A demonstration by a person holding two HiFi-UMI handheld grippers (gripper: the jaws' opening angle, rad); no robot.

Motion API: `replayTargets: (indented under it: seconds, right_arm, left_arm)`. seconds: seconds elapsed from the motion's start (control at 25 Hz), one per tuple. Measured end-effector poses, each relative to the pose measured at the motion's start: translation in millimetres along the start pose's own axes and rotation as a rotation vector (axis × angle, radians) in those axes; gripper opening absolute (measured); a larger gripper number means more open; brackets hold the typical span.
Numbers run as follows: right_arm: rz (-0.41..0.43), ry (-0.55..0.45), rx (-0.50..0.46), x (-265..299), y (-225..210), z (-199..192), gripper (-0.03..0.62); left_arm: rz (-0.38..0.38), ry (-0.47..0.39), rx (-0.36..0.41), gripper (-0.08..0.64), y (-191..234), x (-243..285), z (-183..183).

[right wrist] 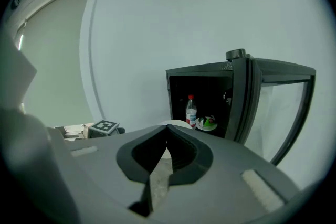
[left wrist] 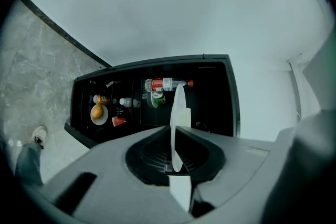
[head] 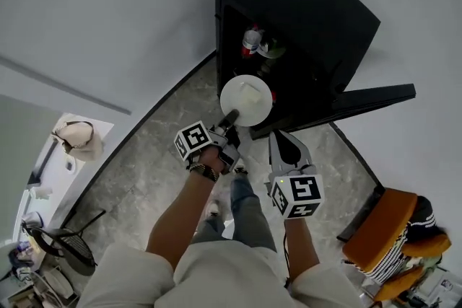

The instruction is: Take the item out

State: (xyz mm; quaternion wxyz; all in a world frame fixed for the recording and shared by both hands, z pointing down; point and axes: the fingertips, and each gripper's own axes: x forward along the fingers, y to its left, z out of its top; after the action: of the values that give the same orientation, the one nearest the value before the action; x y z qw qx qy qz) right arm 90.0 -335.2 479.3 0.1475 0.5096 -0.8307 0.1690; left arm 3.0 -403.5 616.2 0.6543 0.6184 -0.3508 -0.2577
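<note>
The plate [head: 246, 100] is pinched by its near rim in my left hand-held gripper [head: 229, 119], whose jaws are clamped tight on it. It hangs in the air just in front of the open black cabinet [head: 303, 18] and above the floor, with a pale block [head: 249, 91] resting on it. My right hand-held gripper [head: 283, 141] sits just beside it, a little nearer to me, with its jaws pressed together at the tips and nothing between them. I judge the main part of the task done: the plate looks clear of the shelves, and what I have left is to carry it away and find somewhere to set it down, though I see no such place here. Further off, a bottle with a red label [head: 251, 40] and a green dish [head: 272, 48] remain inside, and the door [head: 375, 97] stands swung wide. The left gripper view gives me the plate edge-on and shows a second compartment that the head view hides, with an orange on a small plate [left wrist: 97, 112] and a red cup [left wrist: 118, 121]. The right gripper view shows only the bottle shelf, but it lets me confirm that this gripper is empty
</note>
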Motion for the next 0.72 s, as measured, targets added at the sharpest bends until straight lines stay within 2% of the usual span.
replayTargets:
  seconds: [0.2,0.72]
  right_arm:
    - [0.002,-0.012,-0.028,-22.4,25.0,1.2,0.006]
    - [-0.02,-0.065,-0.086,-102.1,78.4,3.8,0.006]
  left_arm:
    - [0.017,-0.02,-0.018,0.018,-17.9,-55.7,-18.0]
    - [0.002,0.023,0.023,0.018,-83.4,-169.3,-76.2]
